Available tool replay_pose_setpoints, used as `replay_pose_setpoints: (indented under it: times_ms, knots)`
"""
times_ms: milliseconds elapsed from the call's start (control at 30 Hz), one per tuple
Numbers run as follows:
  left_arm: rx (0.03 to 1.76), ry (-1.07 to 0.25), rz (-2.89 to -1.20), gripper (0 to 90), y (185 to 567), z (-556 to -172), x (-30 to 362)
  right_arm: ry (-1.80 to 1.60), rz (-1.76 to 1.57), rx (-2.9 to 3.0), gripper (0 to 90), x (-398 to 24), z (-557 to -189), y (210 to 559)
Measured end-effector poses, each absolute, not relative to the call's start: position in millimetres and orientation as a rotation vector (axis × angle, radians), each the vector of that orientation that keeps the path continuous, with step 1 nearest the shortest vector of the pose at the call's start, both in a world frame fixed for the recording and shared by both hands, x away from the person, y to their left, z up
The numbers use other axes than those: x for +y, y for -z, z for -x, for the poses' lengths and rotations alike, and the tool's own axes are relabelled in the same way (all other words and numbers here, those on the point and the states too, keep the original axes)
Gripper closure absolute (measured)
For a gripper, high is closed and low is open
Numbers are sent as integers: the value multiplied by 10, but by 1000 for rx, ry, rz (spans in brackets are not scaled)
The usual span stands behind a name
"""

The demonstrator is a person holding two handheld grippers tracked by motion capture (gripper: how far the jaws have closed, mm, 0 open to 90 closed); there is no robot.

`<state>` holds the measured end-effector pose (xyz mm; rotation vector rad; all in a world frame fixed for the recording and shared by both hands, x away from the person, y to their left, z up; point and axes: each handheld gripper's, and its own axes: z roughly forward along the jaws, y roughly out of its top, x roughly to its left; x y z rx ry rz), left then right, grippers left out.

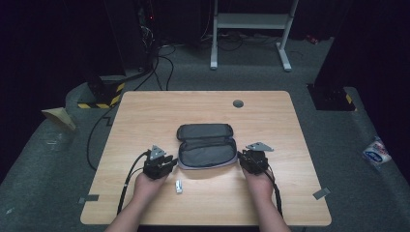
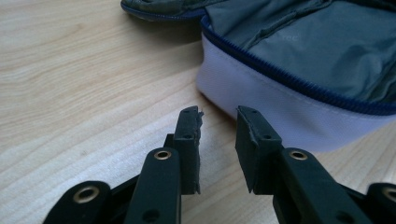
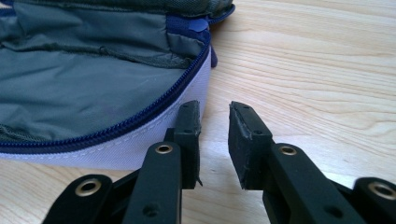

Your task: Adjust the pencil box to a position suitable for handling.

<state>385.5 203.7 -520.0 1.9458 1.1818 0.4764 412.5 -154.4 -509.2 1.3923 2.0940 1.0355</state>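
Observation:
An open grey pouch (image 1: 205, 145) with a blue zipper and a white outer wall lies flat in the middle of the wooden table (image 1: 145, 116). My left gripper (image 1: 170, 163) rests at the pouch's near left corner. In the left gripper view its jaws (image 2: 218, 116) are drawn close with nothing between them, just short of the white wall of the pouch (image 2: 261, 102). My right gripper (image 1: 243, 159) sits at the near right corner. Its jaws (image 3: 215, 112) are also close together and empty, the left fingertip (image 3: 189, 116) beside the white wall of the pouch (image 3: 70, 88).
A small pale object (image 1: 179, 186) lies on the table between the person's forearms, near the front edge. A round grey grommet (image 1: 238, 103) sits at the back of the table. A white metal frame (image 1: 251, 21) stands on the floor beyond.

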Motion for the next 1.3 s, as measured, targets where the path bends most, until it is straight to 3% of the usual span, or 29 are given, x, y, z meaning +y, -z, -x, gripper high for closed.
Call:
replay_pose_setpoints:
  times_ms: [767,1300]
  knots:
    - [1216,-492,-1925,682,5187,-3858,2138,-1067,-1350,2117,704,-1367,-4093,5087]
    - [1259,-538,-1903,588,5163,-3822,2332,-1083,-1388,2049,548,-1613,-4058,5055]
